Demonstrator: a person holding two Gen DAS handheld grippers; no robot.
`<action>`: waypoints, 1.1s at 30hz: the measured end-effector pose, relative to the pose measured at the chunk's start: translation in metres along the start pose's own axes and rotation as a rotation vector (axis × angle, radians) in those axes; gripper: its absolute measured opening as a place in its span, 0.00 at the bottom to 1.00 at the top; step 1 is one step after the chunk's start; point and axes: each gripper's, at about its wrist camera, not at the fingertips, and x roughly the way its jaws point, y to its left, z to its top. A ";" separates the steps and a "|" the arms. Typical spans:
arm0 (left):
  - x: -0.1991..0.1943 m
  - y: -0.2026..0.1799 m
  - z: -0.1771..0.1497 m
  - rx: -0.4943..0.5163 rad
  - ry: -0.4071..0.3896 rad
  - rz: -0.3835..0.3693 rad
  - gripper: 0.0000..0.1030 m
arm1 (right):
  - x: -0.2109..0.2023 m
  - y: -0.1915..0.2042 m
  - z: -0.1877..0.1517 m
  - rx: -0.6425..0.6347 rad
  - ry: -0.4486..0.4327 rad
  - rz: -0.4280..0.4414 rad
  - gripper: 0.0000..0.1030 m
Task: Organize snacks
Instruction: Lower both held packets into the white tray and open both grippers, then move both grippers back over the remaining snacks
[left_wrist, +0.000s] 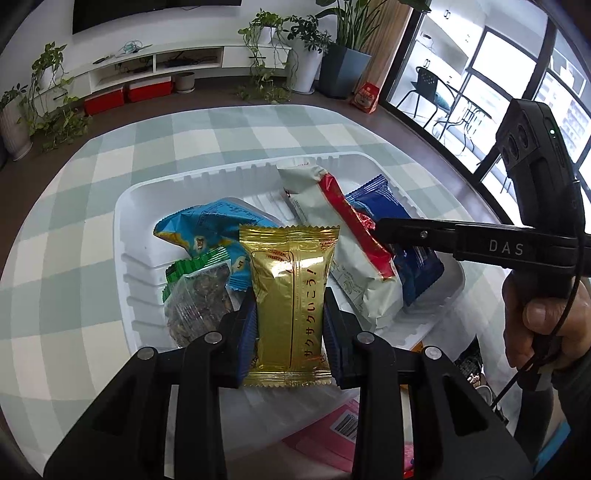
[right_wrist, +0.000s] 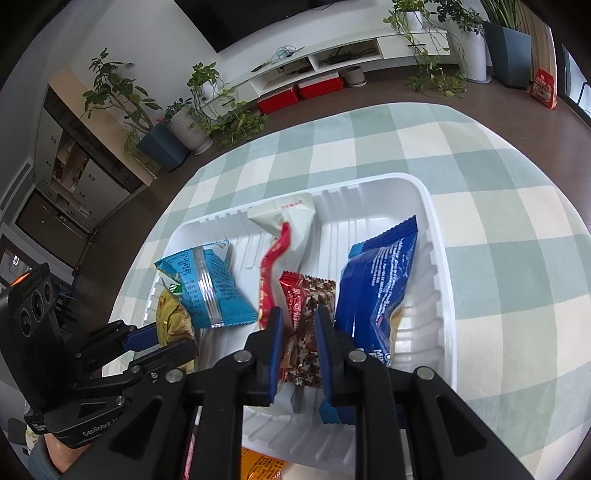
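A white plastic tray (left_wrist: 125, 221) sits on the green-checked table and also shows in the right wrist view (right_wrist: 439, 258). My left gripper (left_wrist: 290, 325) is shut on a gold snack packet (left_wrist: 291, 295), held over the tray's near side; it also shows in the right wrist view (right_wrist: 173, 325). My right gripper (right_wrist: 299, 343) is shut on a red-and-brown nut packet (right_wrist: 306, 325) above the tray; in the left wrist view its fingers (left_wrist: 417, 232) reach in from the right. In the tray lie a light-blue packet (right_wrist: 207, 284), a white-and-red packet (right_wrist: 288, 225), a dark-blue packet (right_wrist: 380, 280) and a green-topped clear packet (left_wrist: 199, 295).
A pink package (left_wrist: 332, 435) and an orange packet (right_wrist: 258, 465) lie on the table near the tray's front edge. The checked tablecloth (right_wrist: 498, 184) spreads around the tray. Beyond the table are potted plants, red boxes and a TV cabinet.
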 end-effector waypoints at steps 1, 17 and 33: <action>0.000 0.000 0.000 0.000 0.000 0.000 0.30 | -0.002 0.000 0.000 -0.001 -0.005 0.000 0.20; -0.048 -0.005 -0.011 0.039 -0.088 0.035 0.74 | -0.076 0.017 -0.016 -0.031 -0.136 0.028 0.56; -0.154 -0.022 -0.158 -0.218 -0.245 -0.063 1.00 | -0.176 -0.008 -0.178 0.134 -0.264 0.075 0.92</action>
